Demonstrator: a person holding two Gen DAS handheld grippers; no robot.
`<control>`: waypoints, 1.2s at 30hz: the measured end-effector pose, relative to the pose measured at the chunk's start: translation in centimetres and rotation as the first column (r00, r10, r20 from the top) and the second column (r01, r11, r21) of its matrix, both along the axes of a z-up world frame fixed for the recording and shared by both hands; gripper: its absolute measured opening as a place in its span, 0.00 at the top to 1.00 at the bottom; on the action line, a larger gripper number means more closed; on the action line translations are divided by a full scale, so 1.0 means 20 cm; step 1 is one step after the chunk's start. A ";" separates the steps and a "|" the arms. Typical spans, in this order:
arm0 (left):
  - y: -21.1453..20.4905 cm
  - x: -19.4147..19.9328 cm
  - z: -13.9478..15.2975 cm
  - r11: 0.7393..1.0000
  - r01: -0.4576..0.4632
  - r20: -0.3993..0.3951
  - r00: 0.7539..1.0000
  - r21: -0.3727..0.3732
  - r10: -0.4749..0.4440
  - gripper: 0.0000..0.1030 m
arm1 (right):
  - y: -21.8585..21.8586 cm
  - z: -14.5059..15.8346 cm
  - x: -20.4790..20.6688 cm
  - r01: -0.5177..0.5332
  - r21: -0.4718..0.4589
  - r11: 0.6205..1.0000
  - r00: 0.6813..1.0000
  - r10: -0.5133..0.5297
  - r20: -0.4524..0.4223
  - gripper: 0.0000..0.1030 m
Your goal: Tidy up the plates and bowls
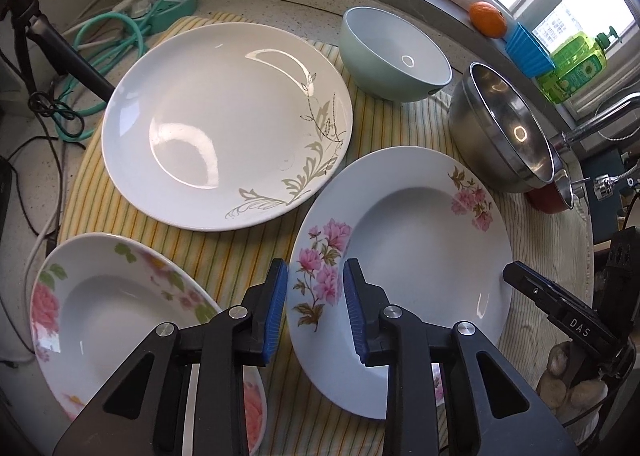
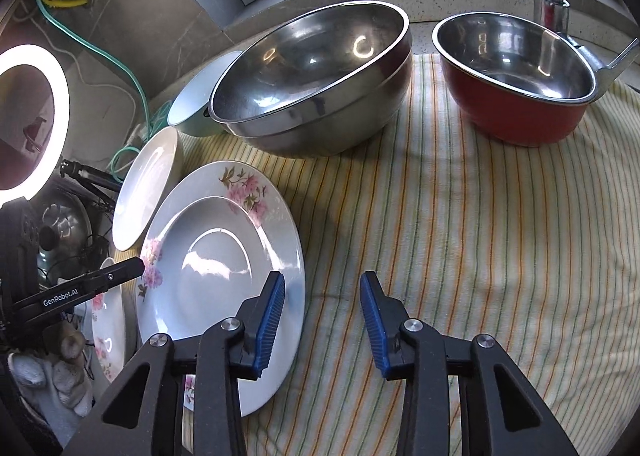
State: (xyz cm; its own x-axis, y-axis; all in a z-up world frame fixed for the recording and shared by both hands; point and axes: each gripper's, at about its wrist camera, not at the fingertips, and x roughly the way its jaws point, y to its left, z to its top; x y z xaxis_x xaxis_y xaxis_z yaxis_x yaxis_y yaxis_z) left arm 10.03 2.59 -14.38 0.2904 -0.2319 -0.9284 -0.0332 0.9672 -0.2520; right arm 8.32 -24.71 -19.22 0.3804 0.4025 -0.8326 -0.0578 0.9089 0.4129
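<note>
Kitchen table under a window, covered with a striped cloth (image 2: 460, 256) that cushions the crockery laid out on it. At far left, a rose-patterned plate (image 1: 120, 296) lies flat near the front edge. Behind it sits the large white plate (image 1: 224, 124) with a grey leaf motif. The left tool (image 1: 316, 308) hovers with its jaws apart, holding nothing, straddling the near rim of the pink-flowered plate (image 1: 420, 240), likely positioned to pinch that rim. Behind this plate stands a pale green bowl (image 1: 394, 56). Further right, a large steel bowl (image 2: 312, 76) rests beside a red-sided steel bowl (image 2: 516, 88). The right tool (image 2: 322, 320) is likewise spread and empty, above bare cloth just right of the flowered plate. No stacking is yet evident; all pieces lie singly.
</note>
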 end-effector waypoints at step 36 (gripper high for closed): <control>0.00 -0.04 -0.04 1.000 -0.012 -0.027 1.000 -0.018 0.012 0.79 | 0.06 -0.02 0.00 -0.032 0.074 0.997 0.998 0.037 -0.055 0.81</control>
